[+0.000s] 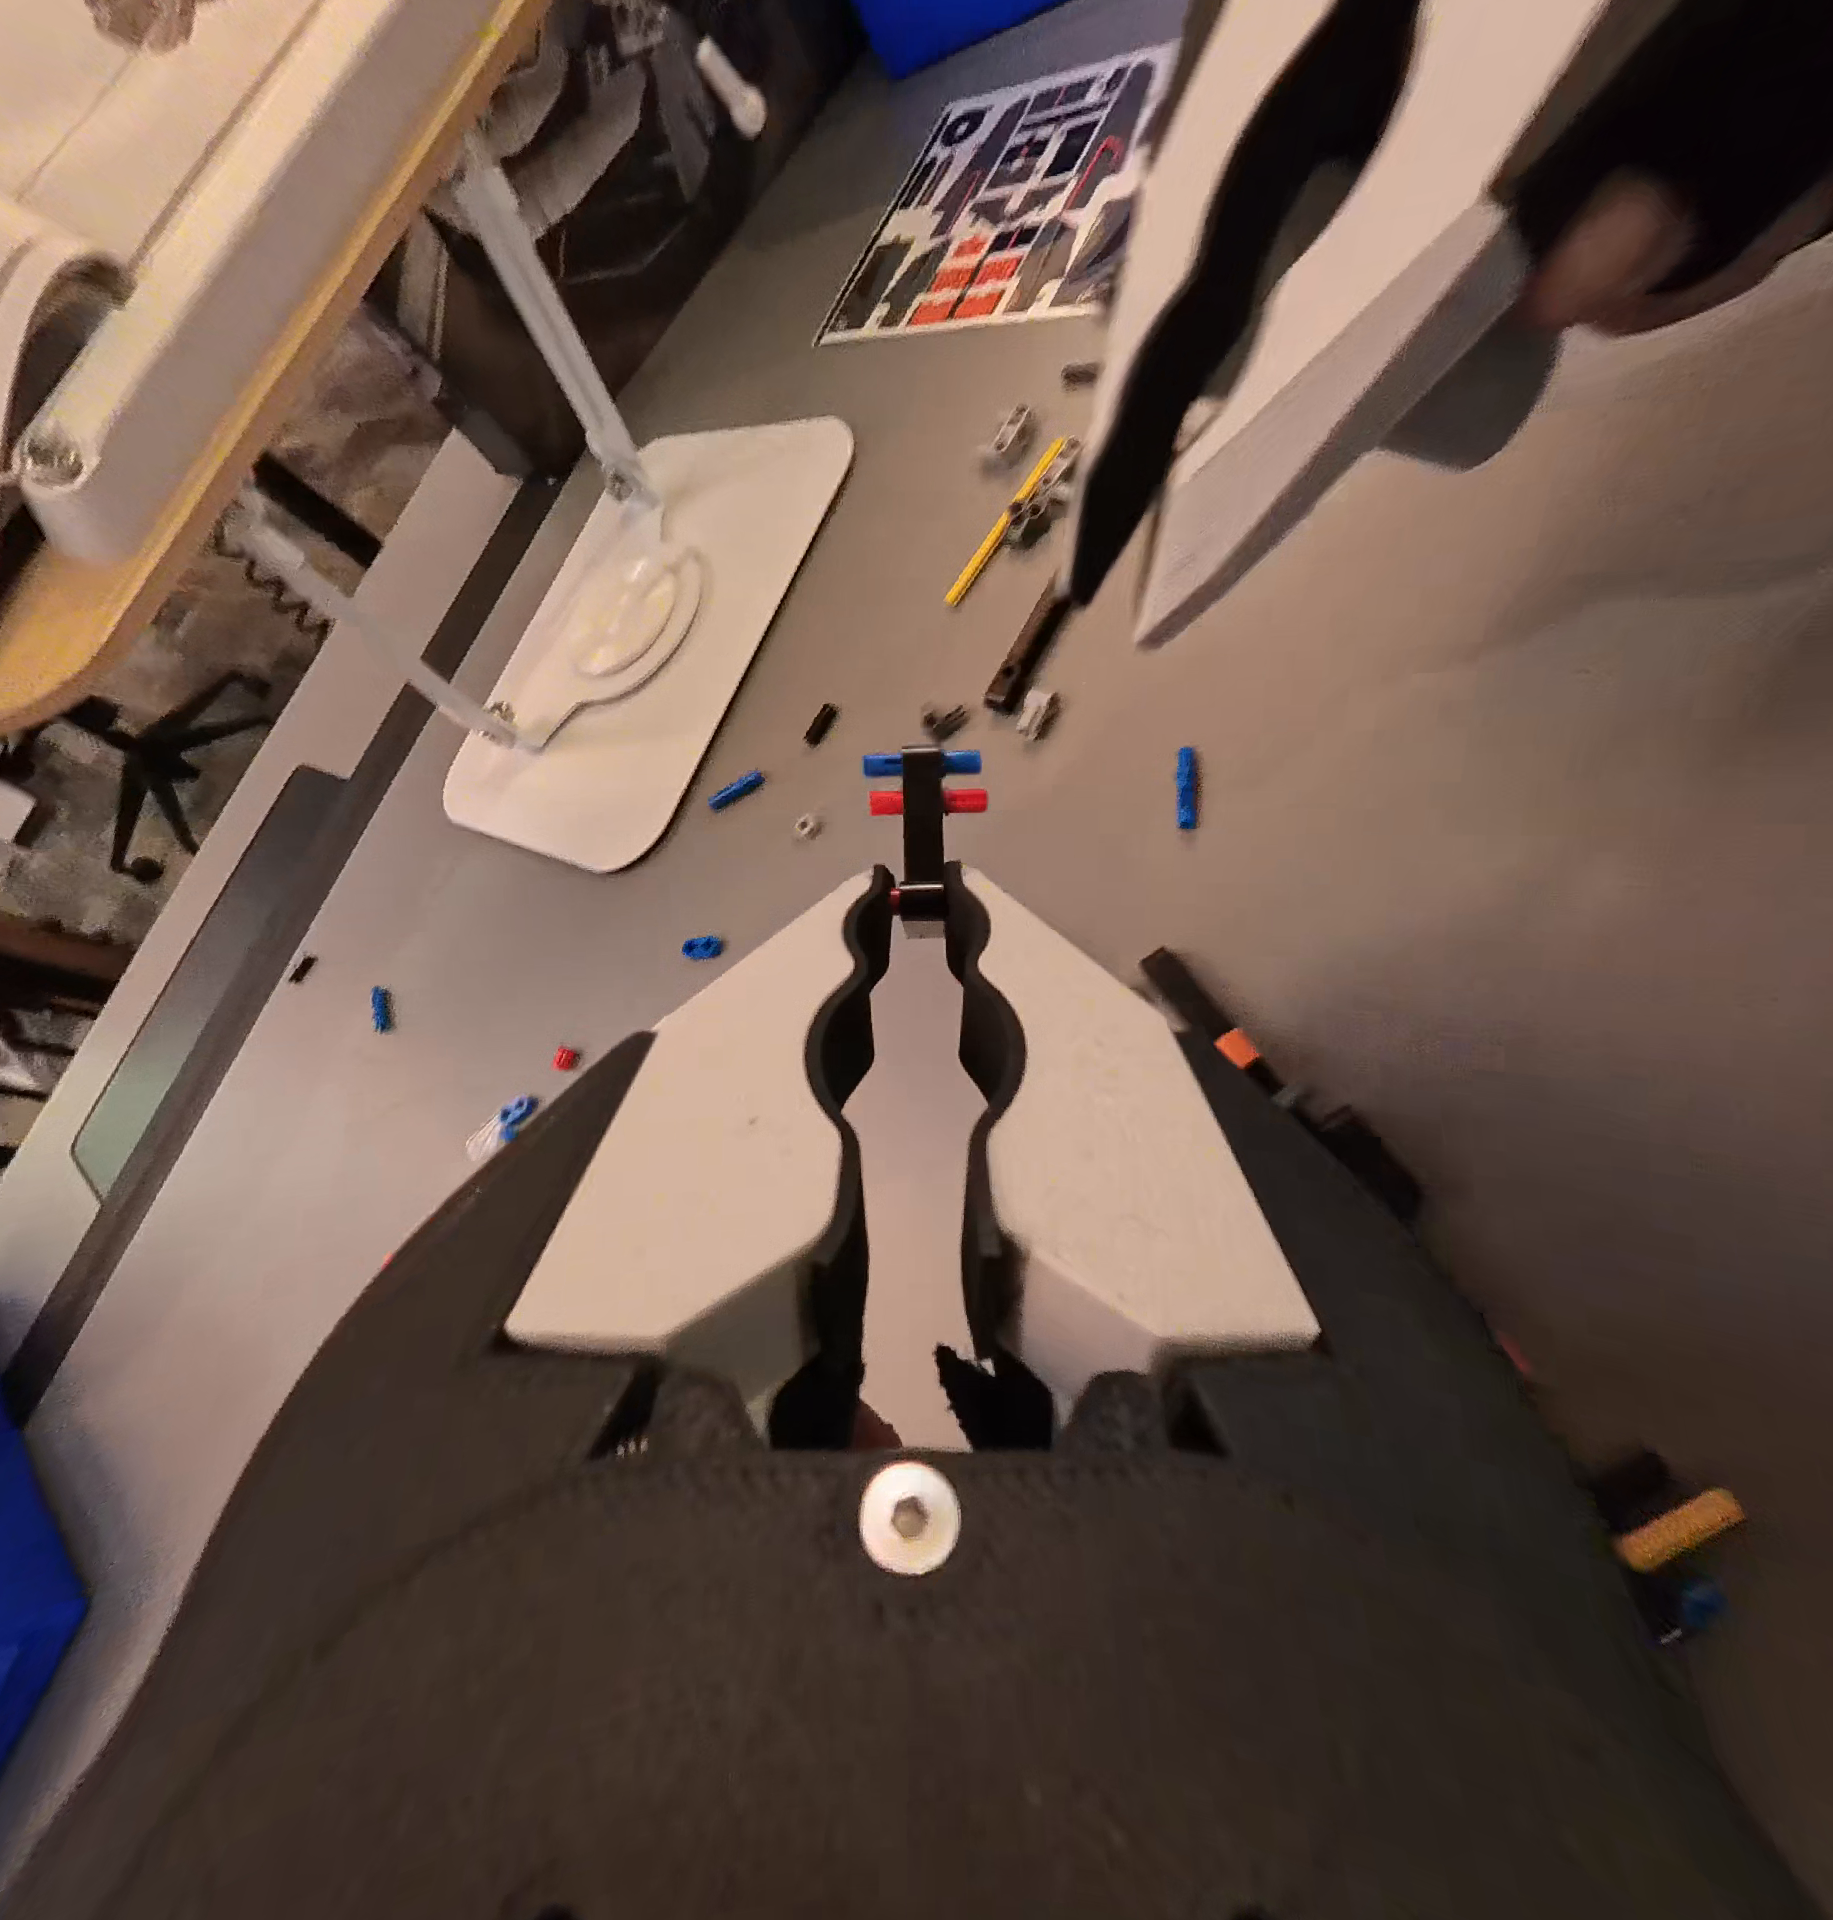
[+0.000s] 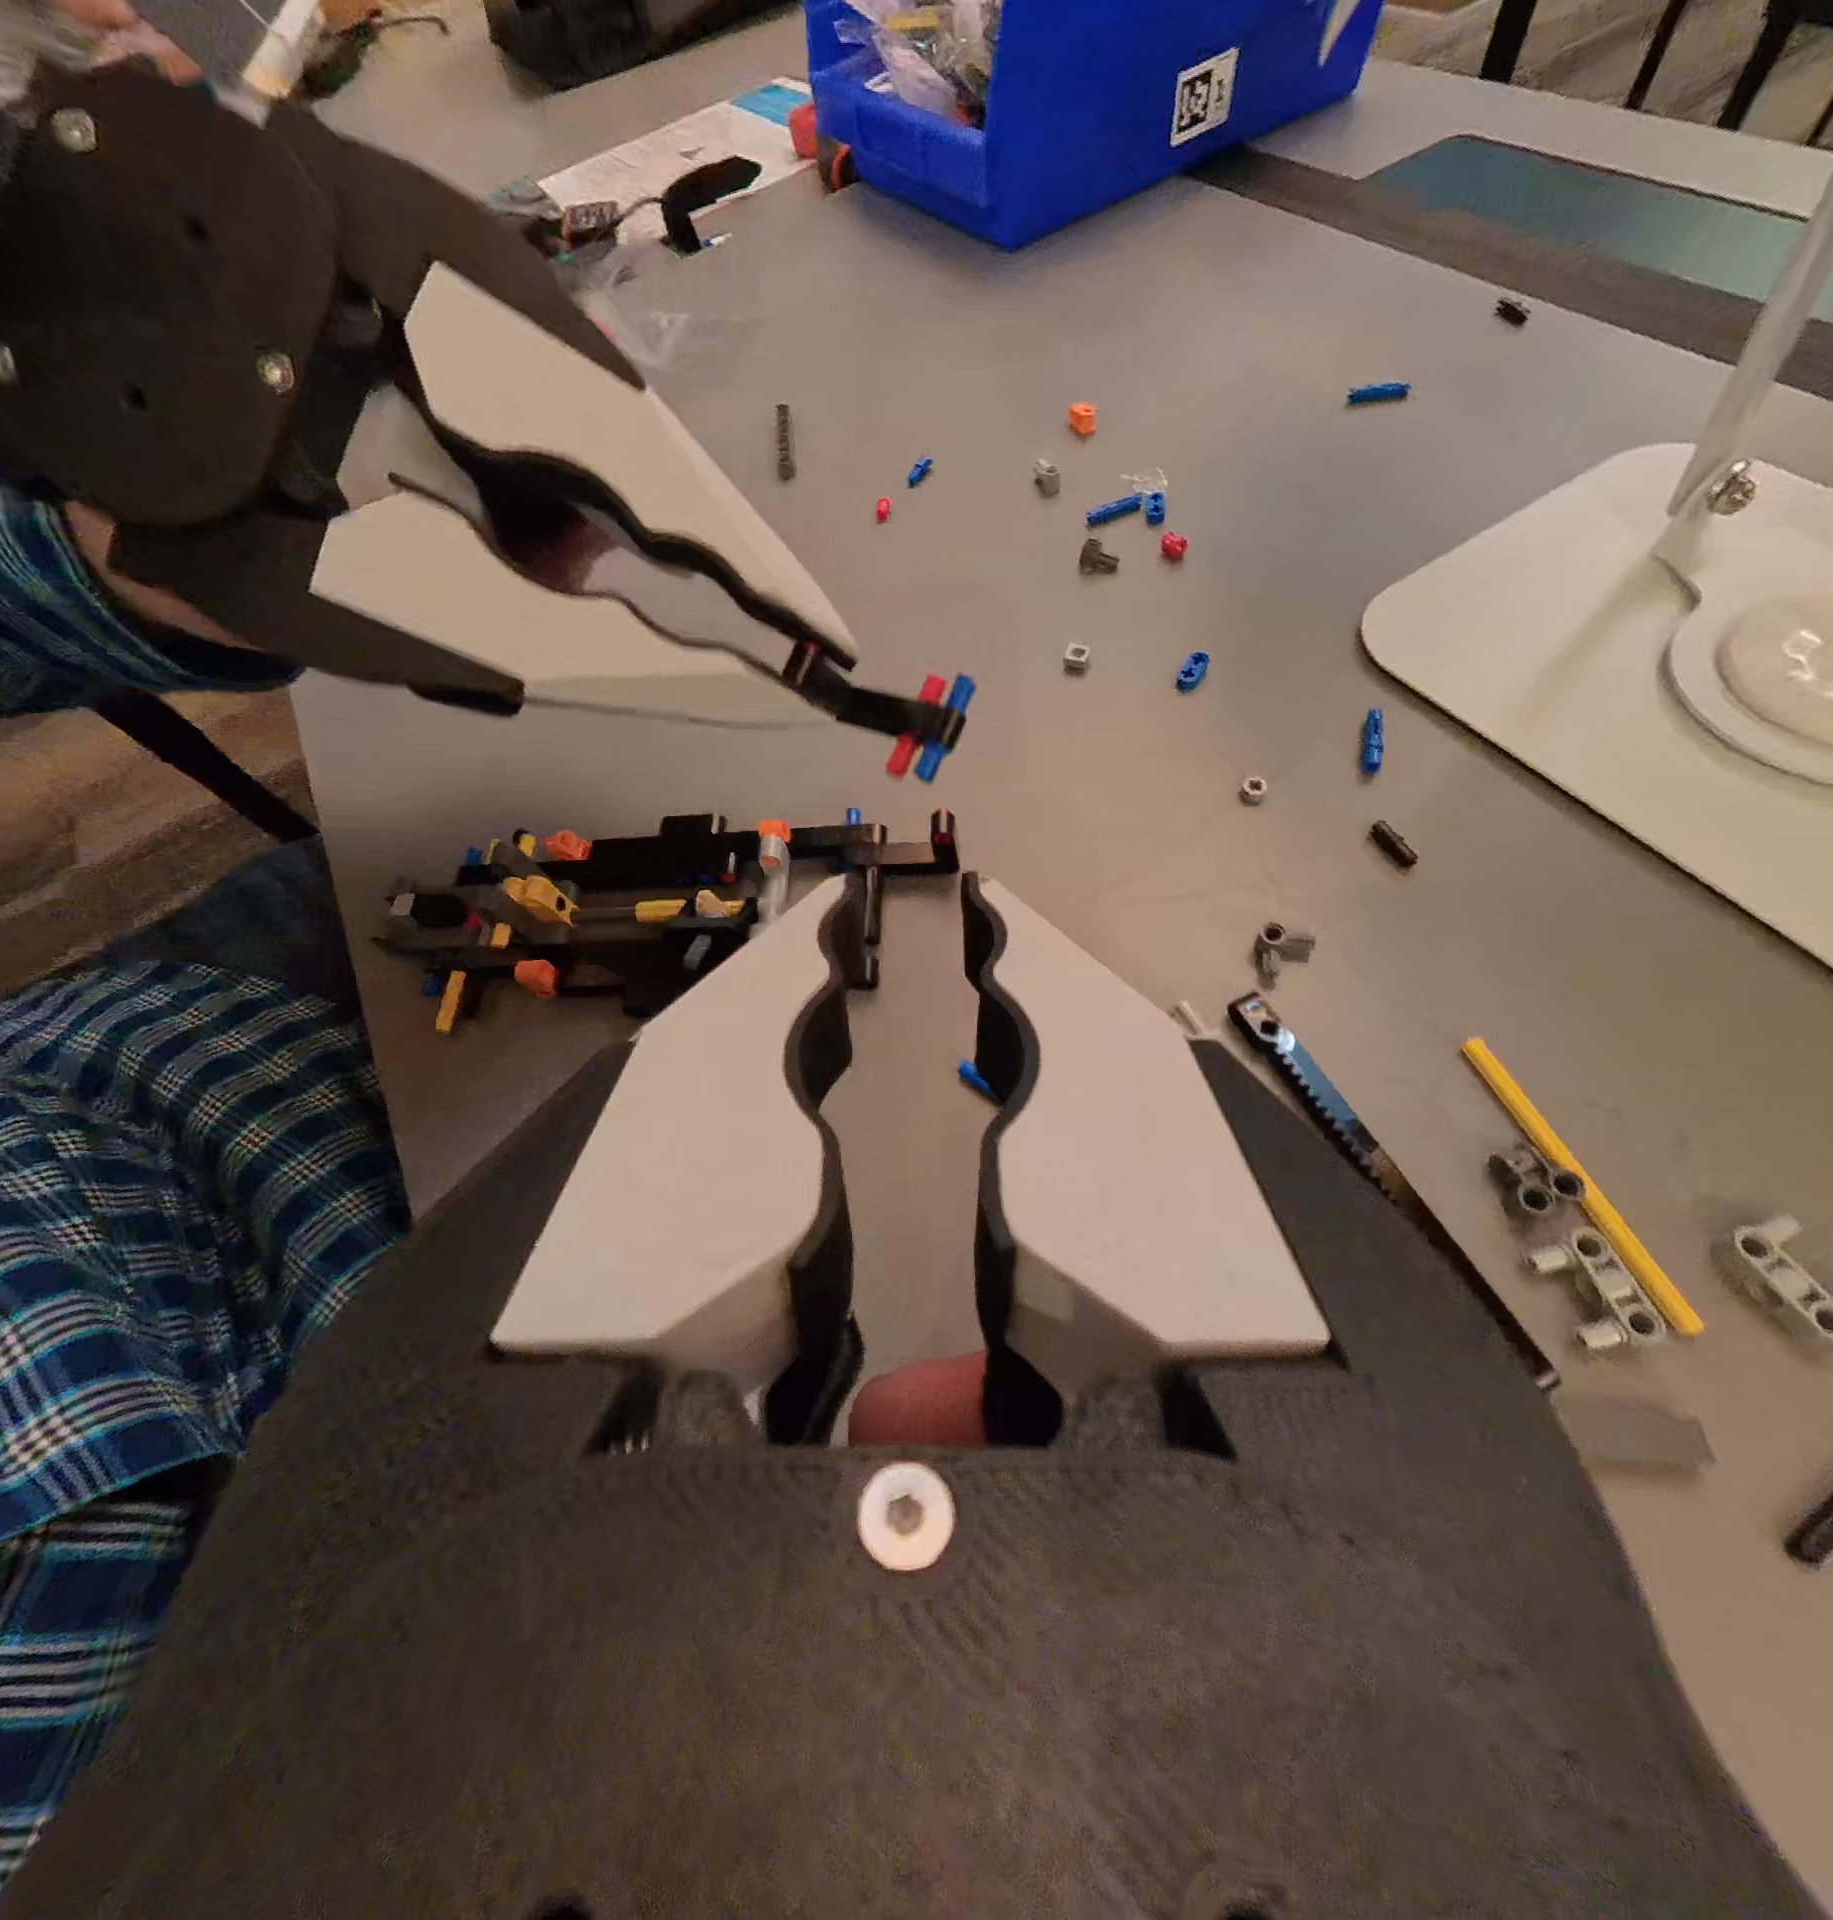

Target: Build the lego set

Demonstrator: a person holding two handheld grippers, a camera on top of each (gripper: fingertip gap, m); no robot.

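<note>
A small black beam (image 1: 920,831) with a red pin (image 1: 927,801) and a blue pin (image 1: 920,764) pushed through it is being held up in the air by the left gripper (image 1: 917,899), whose fingers are pinched tight on just the near end of the beam. The half-built black lego model (image 2: 621,914) is lying on the grey table (image 2: 995,312), and the held beam is being kept above it, a little past its far end. The right gripper (image 2: 907,894) is being held with its fingers apart and nothing between them, its tips close to the far end of the model, beside the thin black bars (image 2: 891,857) that are sticking out there. Because only the tip of the beam is being pinched, it could be twisted or dropped when it is being pushed onto the model. The model is not being held down by anything, so it could be shoved along the table when the beam is being pressed in. The pins could be pushed out if they are being lined up badly with the holes. Loose little pieces (image 2: 1140,520) are lying farther from the model, and a blue pin (image 2: 976,1081) just under the right gripper could be knocked away. A yellow rod (image 2: 1577,1184) is lying well to the right of the model.
</note>
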